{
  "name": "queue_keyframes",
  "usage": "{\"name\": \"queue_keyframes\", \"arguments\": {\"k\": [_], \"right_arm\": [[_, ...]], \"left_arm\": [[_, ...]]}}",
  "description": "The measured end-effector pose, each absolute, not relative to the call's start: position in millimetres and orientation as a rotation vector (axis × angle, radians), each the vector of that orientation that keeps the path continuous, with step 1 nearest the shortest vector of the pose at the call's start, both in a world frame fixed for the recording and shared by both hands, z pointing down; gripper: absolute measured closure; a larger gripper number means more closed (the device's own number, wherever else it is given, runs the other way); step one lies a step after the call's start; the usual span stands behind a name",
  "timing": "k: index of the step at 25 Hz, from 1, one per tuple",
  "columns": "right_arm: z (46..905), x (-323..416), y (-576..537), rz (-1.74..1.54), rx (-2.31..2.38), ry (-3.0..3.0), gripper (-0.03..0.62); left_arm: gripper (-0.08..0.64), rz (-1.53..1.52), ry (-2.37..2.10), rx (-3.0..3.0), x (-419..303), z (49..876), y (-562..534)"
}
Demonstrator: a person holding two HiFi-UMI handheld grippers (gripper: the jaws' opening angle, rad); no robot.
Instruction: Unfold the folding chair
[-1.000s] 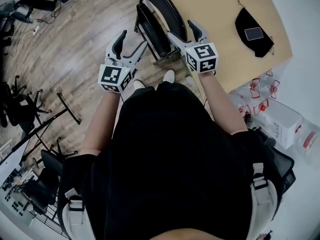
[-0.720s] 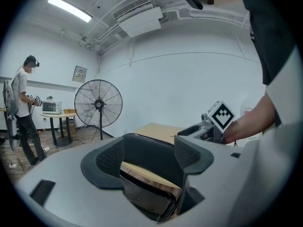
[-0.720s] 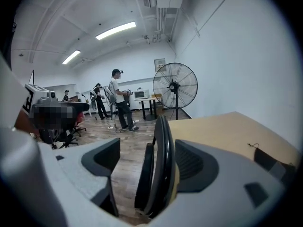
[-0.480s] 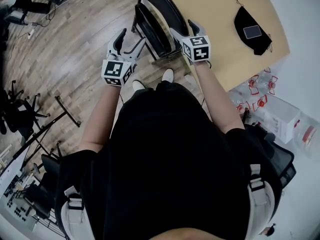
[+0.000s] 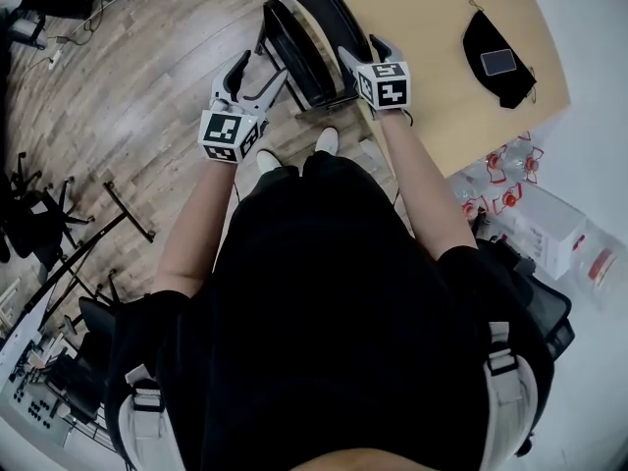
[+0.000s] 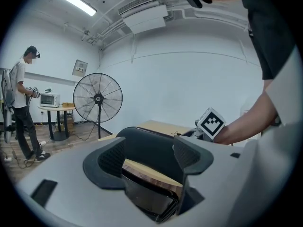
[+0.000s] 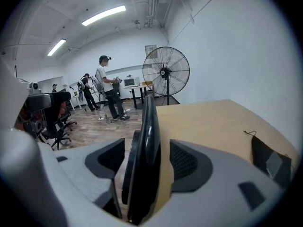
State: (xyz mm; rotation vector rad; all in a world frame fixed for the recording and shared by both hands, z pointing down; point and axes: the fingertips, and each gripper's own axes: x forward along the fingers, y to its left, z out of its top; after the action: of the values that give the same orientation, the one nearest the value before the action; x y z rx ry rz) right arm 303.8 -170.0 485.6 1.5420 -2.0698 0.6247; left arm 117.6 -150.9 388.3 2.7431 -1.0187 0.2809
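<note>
While it stands folded on the wooden floor (image 5: 147,86) at the table (image 5: 432,18), the chair (image 5: 306,42) is seen with its black seat and back flat together and one edge turned toward the wearer (whether it touches the table or only stands just beside it cannot be told). The right gripper (image 5: 362,55) is held at the chair's table side. Its jaws are closing, and the chair's upright edge is framed between them. A strip of tabletop shows between the chair and the right-hand pad (image 7: 189,163), so no grip is made. The left gripper (image 5: 252,77) is held at the chair's other side with its jaws wide apart. The chair's black back is seen between and beyond them, pressed by neither pad. Two white shoes (image 5: 327,141) are planted just below the chair. On the table, well apart from the chair, a black pouch (image 5: 505,81) is laid with a phone (image 5: 497,63) on it. Clear containers (image 5: 512,175) with red parts are gathered off the table's corner. Farther off, a standing fan (image 7: 165,73) and a person (image 7: 108,86) are caught in the right gripper view.
</note>
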Motion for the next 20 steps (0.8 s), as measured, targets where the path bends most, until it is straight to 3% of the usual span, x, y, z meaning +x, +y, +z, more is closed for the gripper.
{"name": "queue_keyframes", "arguments": {"k": [3, 6, 20], "right_arm": [[483.8, 308.3, -170.3, 0.621, 1.563, -2.067, 0.381], [482.6, 308.3, -170.0, 0.619, 1.562, -2.066, 0.431], [481.0, 301.6, -167.5, 0.628, 1.586, -2.032, 0.443]], "left_arm": [[0.249, 0.291, -1.018, 2.736, 117.7, 392.1, -150.0], [0.249, 0.299, -1.027, 2.728, 114.0, 394.2, -149.1], [0.249, 0.275, -1.117, 2.691, 74.7, 396.9, -143.5]]}}
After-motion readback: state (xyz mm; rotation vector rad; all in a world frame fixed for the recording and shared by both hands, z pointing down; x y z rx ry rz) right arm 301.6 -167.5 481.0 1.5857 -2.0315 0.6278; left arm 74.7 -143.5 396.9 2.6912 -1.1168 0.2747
